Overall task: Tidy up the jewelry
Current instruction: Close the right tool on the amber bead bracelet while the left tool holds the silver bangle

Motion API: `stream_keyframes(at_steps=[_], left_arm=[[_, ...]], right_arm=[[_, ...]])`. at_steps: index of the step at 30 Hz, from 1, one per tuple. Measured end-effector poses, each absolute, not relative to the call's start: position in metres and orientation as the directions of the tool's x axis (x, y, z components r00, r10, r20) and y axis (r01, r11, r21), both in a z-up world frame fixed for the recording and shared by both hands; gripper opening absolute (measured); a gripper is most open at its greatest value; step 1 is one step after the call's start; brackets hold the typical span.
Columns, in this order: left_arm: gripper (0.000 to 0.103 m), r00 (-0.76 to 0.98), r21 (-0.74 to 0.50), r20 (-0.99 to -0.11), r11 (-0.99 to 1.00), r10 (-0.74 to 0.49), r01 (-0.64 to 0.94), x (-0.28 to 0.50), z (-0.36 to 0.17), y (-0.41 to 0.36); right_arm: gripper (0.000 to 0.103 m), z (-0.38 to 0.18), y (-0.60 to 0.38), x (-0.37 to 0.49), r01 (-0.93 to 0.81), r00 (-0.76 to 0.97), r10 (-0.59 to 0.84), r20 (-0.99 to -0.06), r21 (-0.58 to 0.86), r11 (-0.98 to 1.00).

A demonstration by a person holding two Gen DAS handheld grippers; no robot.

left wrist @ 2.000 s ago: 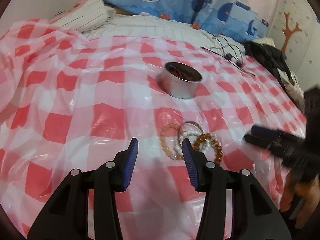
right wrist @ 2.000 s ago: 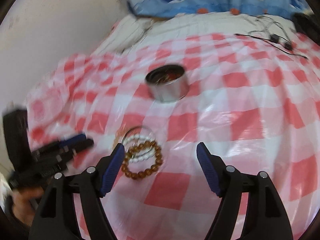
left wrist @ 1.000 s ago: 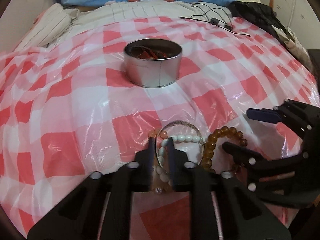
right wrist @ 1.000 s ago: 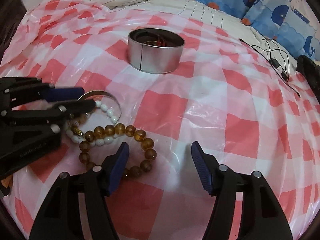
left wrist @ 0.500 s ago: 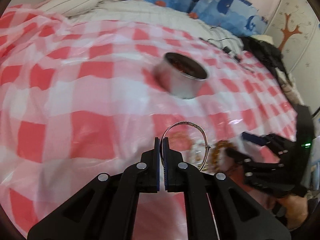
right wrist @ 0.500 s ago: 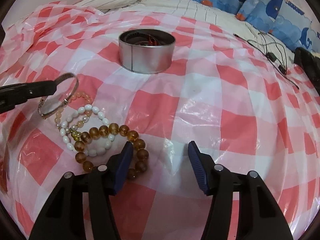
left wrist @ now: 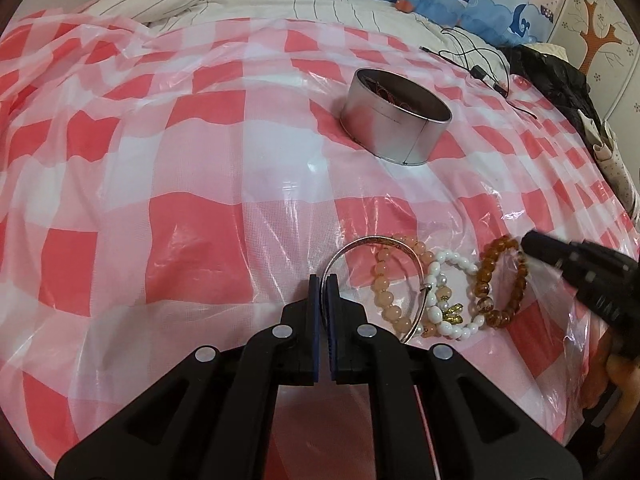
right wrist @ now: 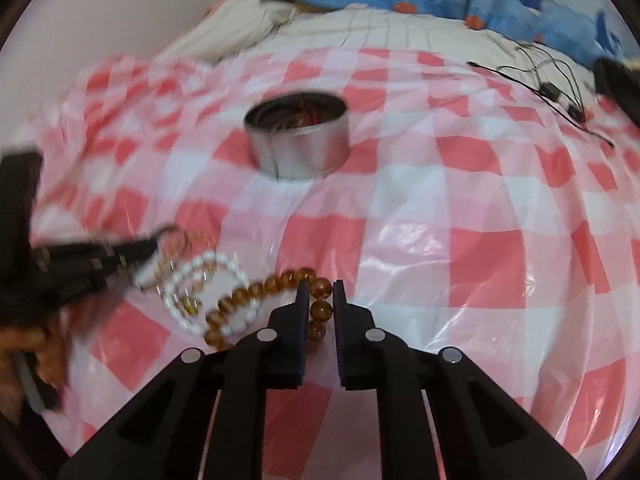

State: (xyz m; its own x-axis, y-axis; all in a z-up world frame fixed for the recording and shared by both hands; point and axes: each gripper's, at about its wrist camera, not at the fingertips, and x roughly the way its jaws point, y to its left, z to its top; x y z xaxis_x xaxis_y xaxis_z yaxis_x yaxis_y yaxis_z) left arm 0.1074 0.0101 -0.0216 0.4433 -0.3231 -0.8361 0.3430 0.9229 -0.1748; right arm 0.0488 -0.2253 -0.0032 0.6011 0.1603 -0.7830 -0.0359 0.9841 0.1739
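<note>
Both grippers down at the little heap of bracelets, well short of the round metal tin on the pink checked plastic sheet

Left gripper pinched tight on the rim of the silver bangle, pads nearly meeting because the metal band is so thin; bangle standing up on edge from the jaws, leaning over the peach bead bracelet, so probably just clear of the sheet rather than resting flat

Right gripper narrowed to a slim gap, jaws just been closing, with amber beads of the amber bead bracelet caught between the pads; gap left only as wide as one bead, which looks like a grip on the strand itself. In the left wrist view, same gripper coming in from the side farthest from the left gripper, tip at the amber loop

White bead bracelet lying between the peach and amber ones, touching or overlapping both, nearer the grippers than the tin, held by neither

Tin open-topped, with something red already inside, so likely the place for all of these; one piece per hand keeps the strands from dragging each other. Tangle risk: white beads riding up with the amber loop
</note>
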Motion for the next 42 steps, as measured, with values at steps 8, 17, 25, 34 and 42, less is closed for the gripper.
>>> stream_keyframes(at_steps=[8, 17, 25, 34, 42], left_arm=[[0.005, 0.450, -0.162, -0.834, 0.922, -0.318, 0.352, 0.105, -0.021, 0.007], [0.007, 0.455, -0.153, -0.833, 0.922, -0.314, 0.356, 0.103, -0.021, 0.006], [0.007, 0.461, -0.141, -0.832, 0.921, -0.310, 0.364, 0.102, -0.020, 0.006], [0.008, 0.465, -0.127, -0.833, 0.922, -0.299, 0.365, 0.102, -0.021, 0.004], [0.008, 0.473, -0.111, -0.832, 0.923, -0.289, 0.369, 0.101, -0.021, 0.001]], right_arm=[[0.042, -0.007, -0.228, 0.053, -0.021, 0.582, 0.179, -0.793, 0.206, 0.978], [0.012, -0.027, -0.191, 0.061, -0.088, 0.534, 0.043, -0.845, -0.004, 0.996], [0.012, 0.001, -0.235, 0.051, 0.013, 0.633, 0.176, -0.754, 0.237, 0.971], [0.012, 0.005, -0.236, 0.054, 0.017, 0.635, 0.188, -0.750, 0.257, 0.966], [0.013, -0.010, -0.240, 0.058, 0.052, 0.587, 0.158, -0.794, 0.232, 0.971]])
